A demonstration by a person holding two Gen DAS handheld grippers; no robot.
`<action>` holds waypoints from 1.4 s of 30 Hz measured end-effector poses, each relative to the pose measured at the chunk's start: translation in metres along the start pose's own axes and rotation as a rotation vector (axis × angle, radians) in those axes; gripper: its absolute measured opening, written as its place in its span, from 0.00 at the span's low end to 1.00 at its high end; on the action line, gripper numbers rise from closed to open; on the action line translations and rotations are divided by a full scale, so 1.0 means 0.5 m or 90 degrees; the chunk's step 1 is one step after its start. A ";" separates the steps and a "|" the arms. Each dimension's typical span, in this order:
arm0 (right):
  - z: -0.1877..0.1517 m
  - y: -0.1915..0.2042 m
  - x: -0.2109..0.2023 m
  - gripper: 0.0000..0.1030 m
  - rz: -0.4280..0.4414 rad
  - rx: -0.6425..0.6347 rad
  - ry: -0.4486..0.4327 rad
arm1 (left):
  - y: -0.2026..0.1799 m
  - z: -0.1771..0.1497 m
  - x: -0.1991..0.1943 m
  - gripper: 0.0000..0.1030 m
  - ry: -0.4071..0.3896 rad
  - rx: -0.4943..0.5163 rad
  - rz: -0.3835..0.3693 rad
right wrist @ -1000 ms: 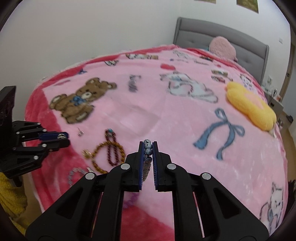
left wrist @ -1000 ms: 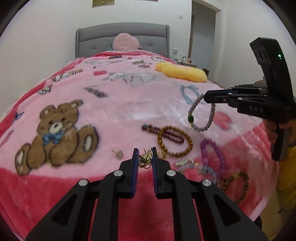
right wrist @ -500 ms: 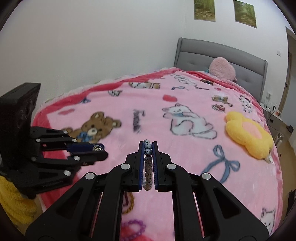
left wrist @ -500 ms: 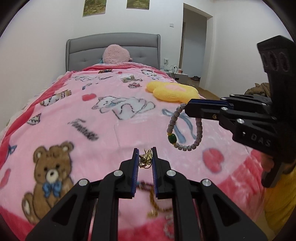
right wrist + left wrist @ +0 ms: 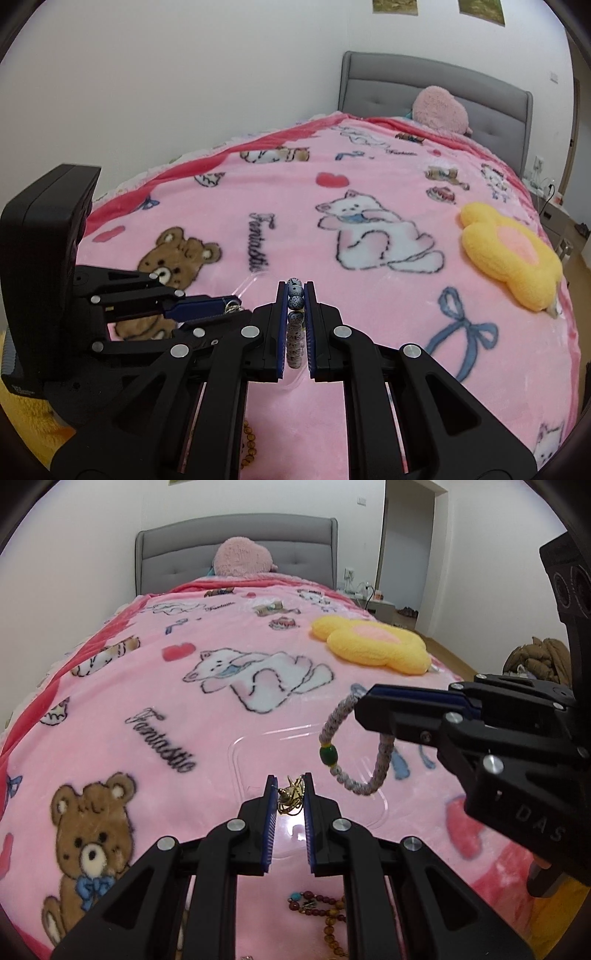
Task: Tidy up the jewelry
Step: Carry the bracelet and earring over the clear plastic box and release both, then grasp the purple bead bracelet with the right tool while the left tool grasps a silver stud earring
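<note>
My left gripper (image 5: 290, 788) is shut on a small gold wire ornament (image 5: 291, 799) and holds it above a clear plastic tray (image 5: 258, 746) lying on the pink blanket. My right gripper (image 5: 295, 291) is shut on a grey speckled bead bracelet (image 5: 295, 325). In the left wrist view the bracelet (image 5: 340, 771), with one green bead, hangs from the right gripper (image 5: 364, 705) over the tray's right side. In the right wrist view the left gripper (image 5: 232, 304) sits just left of my fingers.
A yellow flower cushion (image 5: 373, 648) lies at the right of the bed, a pink plush (image 5: 242, 557) by the grey headboard (image 5: 177, 565). Brown and amber bead bracelets (image 5: 325, 915) lie on the blanket below the left gripper.
Both grippers have moved forward over the bed and closer together. The jewelry pile has dropped below view and the clear tray now lies under both grippers. Both holds are unchanged.
</note>
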State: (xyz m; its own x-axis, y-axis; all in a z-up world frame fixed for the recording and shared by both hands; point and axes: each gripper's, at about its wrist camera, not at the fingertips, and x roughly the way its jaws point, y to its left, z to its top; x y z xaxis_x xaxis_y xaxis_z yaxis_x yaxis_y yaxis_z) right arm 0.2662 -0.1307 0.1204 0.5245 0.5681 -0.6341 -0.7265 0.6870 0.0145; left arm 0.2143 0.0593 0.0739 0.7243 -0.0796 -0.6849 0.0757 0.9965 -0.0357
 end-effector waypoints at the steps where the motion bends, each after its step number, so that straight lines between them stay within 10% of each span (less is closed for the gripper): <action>1: -0.006 -0.002 0.004 0.08 0.002 0.001 0.002 | 0.001 -0.001 0.004 0.13 0.004 0.003 0.004; 18: -0.046 -0.028 0.068 0.08 0.060 0.045 0.091 | -0.004 -0.021 0.041 0.13 0.062 0.026 0.011; 33: -0.055 -0.047 0.027 0.11 0.112 0.082 0.049 | -0.021 -0.025 0.002 0.24 0.027 0.049 0.036; 42: -0.101 -0.048 -0.064 0.33 0.135 0.084 0.012 | -0.019 -0.073 -0.085 0.34 -0.017 0.047 0.024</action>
State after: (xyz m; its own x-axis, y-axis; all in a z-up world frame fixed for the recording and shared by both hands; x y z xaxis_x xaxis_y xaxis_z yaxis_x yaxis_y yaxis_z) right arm 0.2444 -0.1883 0.1011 0.3578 0.6978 -0.6205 -0.7547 0.6075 0.2479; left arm 0.1579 0.0544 0.0769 0.7455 -0.0442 -0.6650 0.0979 0.9942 0.0437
